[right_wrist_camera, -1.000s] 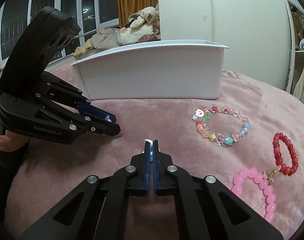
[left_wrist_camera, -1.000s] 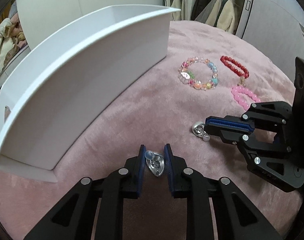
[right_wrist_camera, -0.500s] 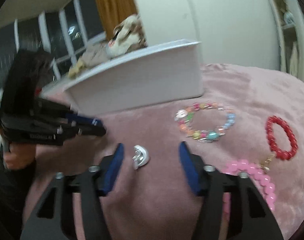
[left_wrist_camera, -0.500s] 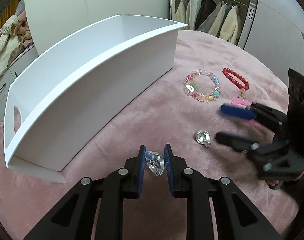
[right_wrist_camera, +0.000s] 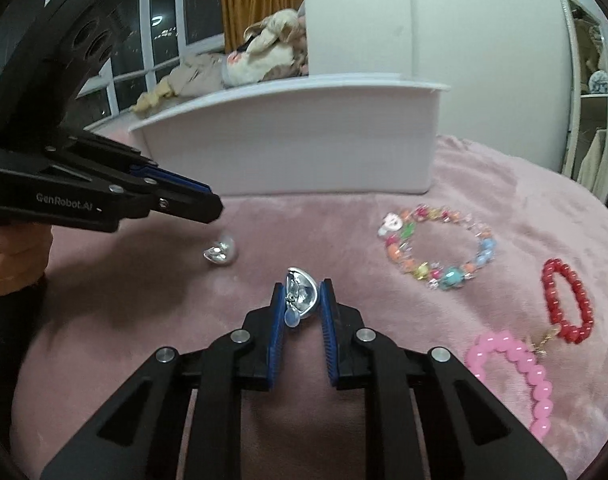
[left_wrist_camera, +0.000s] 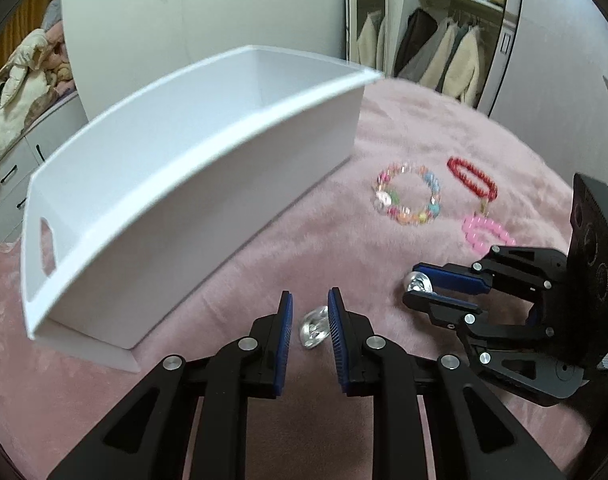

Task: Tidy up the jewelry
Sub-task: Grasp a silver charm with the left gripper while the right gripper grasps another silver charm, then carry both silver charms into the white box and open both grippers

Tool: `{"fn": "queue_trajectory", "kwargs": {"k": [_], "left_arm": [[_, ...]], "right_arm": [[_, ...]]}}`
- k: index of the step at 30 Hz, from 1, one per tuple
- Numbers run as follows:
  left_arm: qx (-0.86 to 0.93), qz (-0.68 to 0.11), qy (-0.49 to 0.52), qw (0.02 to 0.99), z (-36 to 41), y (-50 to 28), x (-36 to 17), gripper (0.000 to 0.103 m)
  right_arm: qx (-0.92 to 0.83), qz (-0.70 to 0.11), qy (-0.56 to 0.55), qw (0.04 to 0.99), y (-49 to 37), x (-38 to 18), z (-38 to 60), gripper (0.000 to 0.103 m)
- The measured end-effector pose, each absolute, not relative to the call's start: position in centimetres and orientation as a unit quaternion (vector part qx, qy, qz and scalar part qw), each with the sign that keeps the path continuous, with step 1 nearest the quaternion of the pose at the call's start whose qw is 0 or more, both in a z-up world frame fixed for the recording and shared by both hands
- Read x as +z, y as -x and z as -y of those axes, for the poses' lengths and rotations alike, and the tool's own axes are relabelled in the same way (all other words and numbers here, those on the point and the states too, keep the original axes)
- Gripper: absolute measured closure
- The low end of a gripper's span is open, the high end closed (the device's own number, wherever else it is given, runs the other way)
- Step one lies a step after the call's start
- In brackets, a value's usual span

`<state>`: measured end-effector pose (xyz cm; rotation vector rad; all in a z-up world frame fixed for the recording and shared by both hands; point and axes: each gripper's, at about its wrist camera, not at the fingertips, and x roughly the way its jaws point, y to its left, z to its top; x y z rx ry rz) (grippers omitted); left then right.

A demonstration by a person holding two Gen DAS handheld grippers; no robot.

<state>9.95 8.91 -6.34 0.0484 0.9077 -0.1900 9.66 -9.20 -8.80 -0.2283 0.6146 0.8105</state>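
A silver earring (right_wrist_camera: 301, 300) sits between the blue pads of my right gripper (right_wrist_camera: 302, 285), whose jaws are closing on it, just above the pink cloth. In the left wrist view the right gripper (left_wrist_camera: 412, 284) has that earring (left_wrist_camera: 418, 283) at its tips. A second silver earring (right_wrist_camera: 221, 254) lies on the cloth just under the tip of my left gripper (right_wrist_camera: 213, 208), apart from it. My left gripper (left_wrist_camera: 308, 298) has its jaws slightly apart, with this earring (left_wrist_camera: 314, 330) blurred below the gap. A white bin (left_wrist_camera: 207, 184) stands behind.
A multicoloured bead bracelet (right_wrist_camera: 450, 278), a red one (right_wrist_camera: 548, 292) and a pink one (right_wrist_camera: 504, 340) lie on the pink cloth (right_wrist_camera: 344, 220) to the right. The bin (right_wrist_camera: 287, 140) blocks the far side. A person's hand (right_wrist_camera: 7, 256) holds the left gripper.
My right gripper went from shut to wide open around its earring, then closed on it. My left gripper lifted slightly, and its earring no longer fills the gap between the pads.
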Motion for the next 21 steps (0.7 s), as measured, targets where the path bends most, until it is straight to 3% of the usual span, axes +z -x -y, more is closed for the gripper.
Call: {"fn": "queue_trajectory", "kwargs": {"k": [6,12,13,15,16,17,19,21], "left_arm": [[-0.082,-0.415,-0.013,0.906,-9.6,-9.3,-4.8,0.080],[-0.070,-0.412,0.007,0.909,-10.8,-9.2,-4.2,0.086],[-0.077,-0.417,0.008,0.905,-10.9,-9.3,-4.3,0.084],[-0.099,-0.431,-0.002,0.897,-10.2,-9.3,-4.8,0.066],[-0.101,-0.432,-0.014,0.896,-9.7,-9.3,-5.0,0.048],[-0.094,-0.428,-0.029,0.898,-9.2,-9.3,-5.3,0.036],[-0.103,-0.438,-0.036,0.892,-8.6,-9.7,-6.1,0.034],[-0.109,-0.459,-0.028,0.881,-8.5,-10.5,-7.2,0.045]], "right_arm": [[0.382,-0.264,0.118,0.878,-8.8,-7.2,9.5,0.085],[0.377,-0.253,0.115,0.883,-8.9,-6.1,9.4,0.085],[0.379,-0.255,0.112,0.883,-8.9,-6.1,9.5,0.085],[0.377,-0.257,0.111,0.883,-8.9,-6.3,9.5,0.085],[0.376,-0.259,0.111,0.883,-9.0,-6.2,9.3,0.085],[0.376,-0.260,0.109,0.883,-9.0,-6.3,9.4,0.085],[0.375,-0.260,0.107,0.884,-9.0,-6.1,9.3,0.085],[0.375,-0.259,0.105,0.884,-8.9,-6.0,9.4,0.085]]}}
